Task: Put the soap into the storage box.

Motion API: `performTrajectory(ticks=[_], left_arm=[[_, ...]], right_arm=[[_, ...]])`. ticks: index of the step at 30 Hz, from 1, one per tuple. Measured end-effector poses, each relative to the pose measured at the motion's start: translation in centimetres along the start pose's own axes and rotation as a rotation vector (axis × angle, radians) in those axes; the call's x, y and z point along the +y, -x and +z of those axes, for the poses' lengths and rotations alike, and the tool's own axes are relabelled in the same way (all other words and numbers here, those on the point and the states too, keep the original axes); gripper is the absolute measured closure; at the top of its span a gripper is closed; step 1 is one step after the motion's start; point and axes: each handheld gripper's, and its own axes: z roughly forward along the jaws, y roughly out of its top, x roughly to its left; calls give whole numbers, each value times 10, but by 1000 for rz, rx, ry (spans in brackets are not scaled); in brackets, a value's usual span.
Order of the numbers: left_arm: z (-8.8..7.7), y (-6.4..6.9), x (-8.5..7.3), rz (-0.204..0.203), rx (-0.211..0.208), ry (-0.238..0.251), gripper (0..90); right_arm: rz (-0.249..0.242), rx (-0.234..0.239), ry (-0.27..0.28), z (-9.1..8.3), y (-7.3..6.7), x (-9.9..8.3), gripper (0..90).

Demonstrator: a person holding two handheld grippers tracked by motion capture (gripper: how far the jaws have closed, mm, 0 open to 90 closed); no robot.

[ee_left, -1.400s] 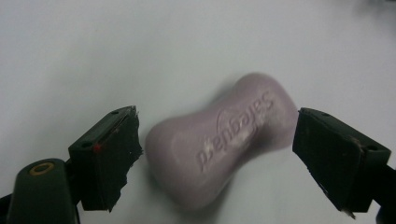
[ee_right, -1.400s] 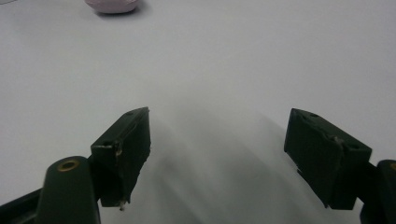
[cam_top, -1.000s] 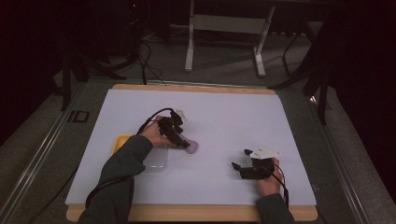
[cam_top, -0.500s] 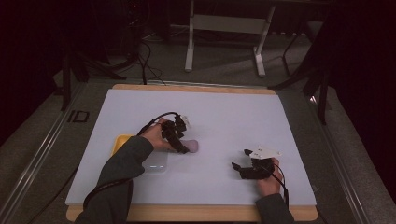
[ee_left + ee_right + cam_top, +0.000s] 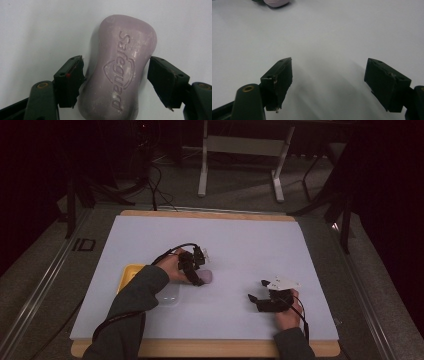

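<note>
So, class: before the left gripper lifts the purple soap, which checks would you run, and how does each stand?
1. Soap bar between left gripper jaws, which have just been closing: ok.
2. Both pads pressing on the soap: cannot tell.
3. Soap lying flat on the white table: ok.
4. Yellow dish beside the left forearm, ready: ok.
5. Right gripper open, apart from the soap: ok.
</note>
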Motion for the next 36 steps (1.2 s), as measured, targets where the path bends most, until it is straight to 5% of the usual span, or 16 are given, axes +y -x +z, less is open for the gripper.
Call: performTrajectory(ticks=[10, 36], left_arm=[[-3, 2, 1, 0, 5, -33, 467], [5, 5, 22, -47, 40, -174, 446]], right_arm=[[0, 0, 0, 0, 0, 0, 218], [-4, -2, -5, 0, 0, 0, 214]])
